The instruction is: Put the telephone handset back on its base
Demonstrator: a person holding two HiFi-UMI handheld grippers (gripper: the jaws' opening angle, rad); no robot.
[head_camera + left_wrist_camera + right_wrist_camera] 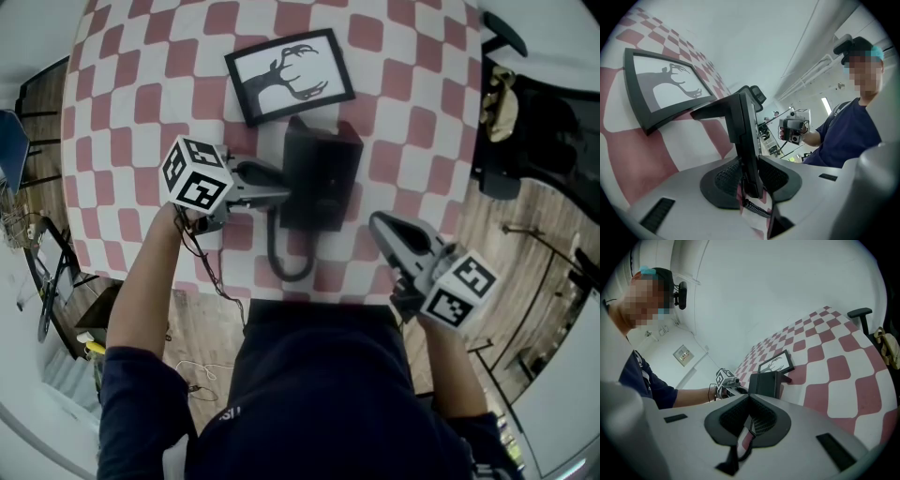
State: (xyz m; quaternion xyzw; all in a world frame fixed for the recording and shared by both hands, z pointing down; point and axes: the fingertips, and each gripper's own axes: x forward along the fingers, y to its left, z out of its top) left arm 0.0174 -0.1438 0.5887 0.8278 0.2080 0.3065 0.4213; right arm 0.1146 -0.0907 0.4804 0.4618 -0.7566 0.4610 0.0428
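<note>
Operator in a navy short-sleeved shirt. The grey left gripper and right gripper each bear a white cube of black square markers; a thin black cable hangs from the left.

A: Tablecloth: cloth, red and white checks, matt, lying smooth.

B: Telephone: black plastic, matt, faint sheen along the edges. Cord: black and rubbery, with a ribbed coil seen up close in the left gripper view.

A: Picture frame, far side: smooth black moulding, plastic or painted wood, can't tell which. The print inside is flat, paper-like, no glare.

B: Left gripper and right gripper: grey plastic shells, smooth, matt. Pads: black, finely gridded, rubber-like.

A: Floor, right: wood-grain planks, low sheen. Sleeve, near: navy cloth, matt.
</note>
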